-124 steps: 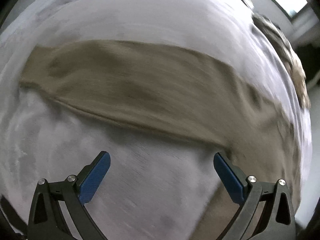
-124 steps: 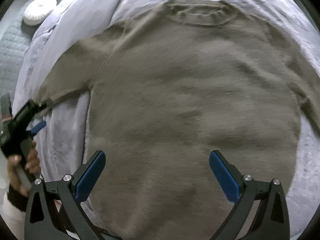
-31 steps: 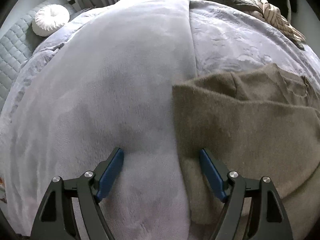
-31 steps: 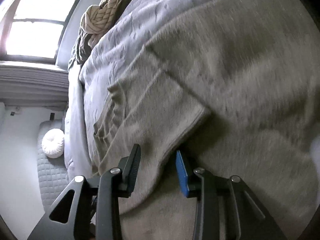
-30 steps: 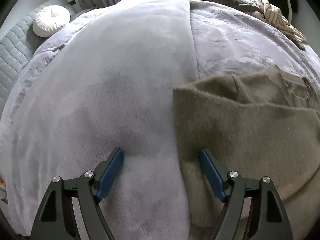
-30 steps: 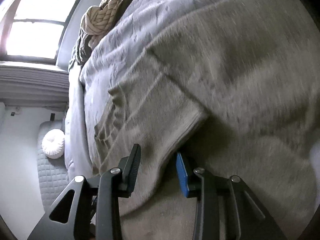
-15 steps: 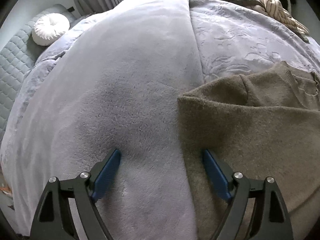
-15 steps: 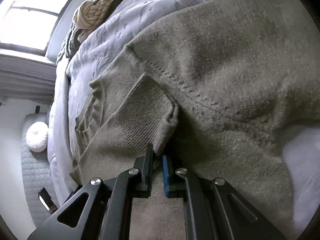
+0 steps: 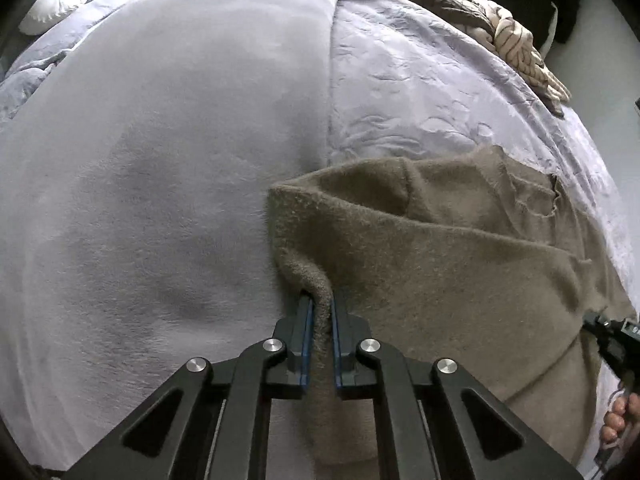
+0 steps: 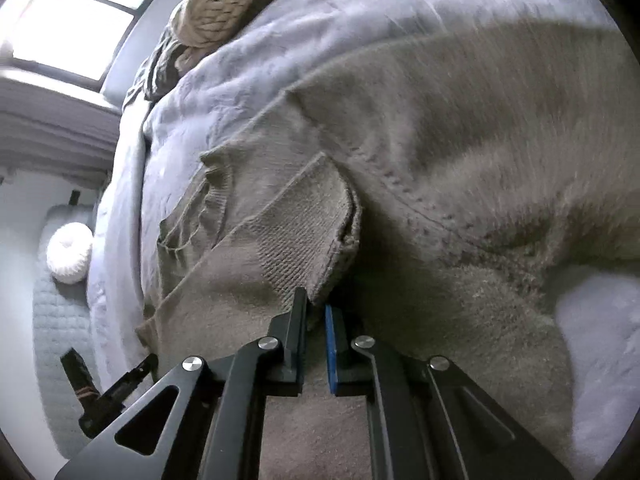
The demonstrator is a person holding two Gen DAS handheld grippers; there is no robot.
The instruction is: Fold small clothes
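Brown sweater [image 9: 460, 280] lies partly folded on the grey blanket [image 9: 160, 200] over the bed; L gripper [image 9: 319, 308] has just snapped closed, clamped on the sweater's left folded edge, fabric bunched up btw the blue pads; R gripper [image 10: 317, 312] clenched on the ribbed cuff [image 10: 304, 240] of a sleeve folded across the body; round white cushion [image 10: 70, 254] by the headboard; cable-knit pile [image 9: 516, 52] at the far side of the bed.
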